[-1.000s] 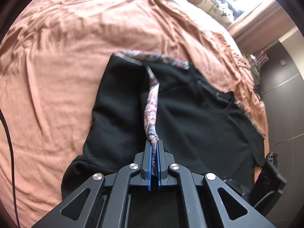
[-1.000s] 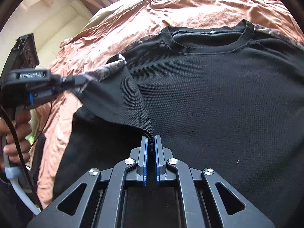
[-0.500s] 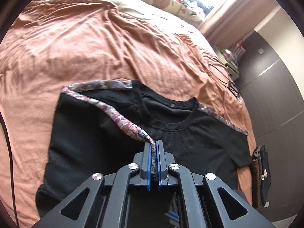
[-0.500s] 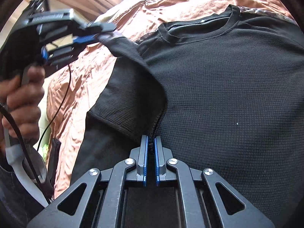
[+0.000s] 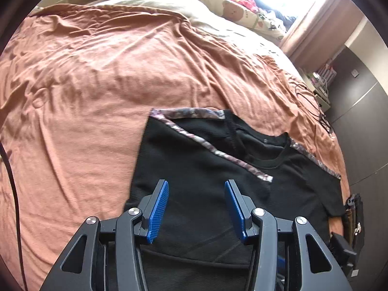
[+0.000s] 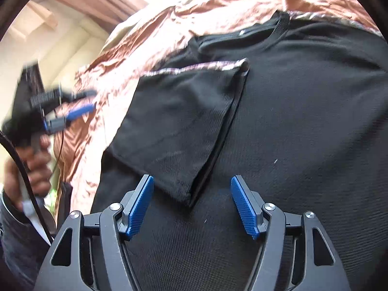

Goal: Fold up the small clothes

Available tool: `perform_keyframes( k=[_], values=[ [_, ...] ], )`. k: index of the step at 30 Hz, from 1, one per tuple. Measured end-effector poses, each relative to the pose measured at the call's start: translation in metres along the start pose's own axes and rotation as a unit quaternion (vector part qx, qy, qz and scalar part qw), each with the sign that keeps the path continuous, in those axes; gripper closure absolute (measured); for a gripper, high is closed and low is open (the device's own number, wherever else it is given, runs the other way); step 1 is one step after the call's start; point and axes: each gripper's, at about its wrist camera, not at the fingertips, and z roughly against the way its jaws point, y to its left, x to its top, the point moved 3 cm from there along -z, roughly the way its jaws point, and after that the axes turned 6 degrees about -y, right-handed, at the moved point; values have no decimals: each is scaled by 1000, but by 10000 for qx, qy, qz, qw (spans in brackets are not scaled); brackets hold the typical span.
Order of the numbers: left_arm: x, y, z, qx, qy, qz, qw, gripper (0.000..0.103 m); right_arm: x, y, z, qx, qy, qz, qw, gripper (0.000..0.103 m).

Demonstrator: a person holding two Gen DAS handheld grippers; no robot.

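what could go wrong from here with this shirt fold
The folded sleeve lies loose on the black t-shirt; both tongs are opening with nothing pinched, so it may spring back. The right tongs hover over its corner and could snag it. The wrinkled orange bedsheet may leave later folds uneven.

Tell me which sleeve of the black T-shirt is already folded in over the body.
The sleeve on the left in the left wrist view: its patterned stripe runs diagonally across the chest. The other sleeve lies spread out on the bedsheet.

I am reading no text, label, brand or number anywhere here (the tiny tag inside the black shirt's (image 5: 201, 169) collar is showing only as a pale speck, too small to make out).
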Motion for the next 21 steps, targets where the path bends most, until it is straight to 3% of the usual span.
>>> perform_keyframes(
  k=[6,10,21],
  values=[
    [-13,55,8,391,-4,211,9990,53,16,-11,-5,-190,-133,-38,9997,38],
    [-26,78,4,536,125,245,9982,53,28,-17,-19,-298,-73,-45,9995,45],
    [-56,82,-27,320,551,-74,9979,53,50,-15,-52,-385,-115,-99,9991,45]
  ],
)
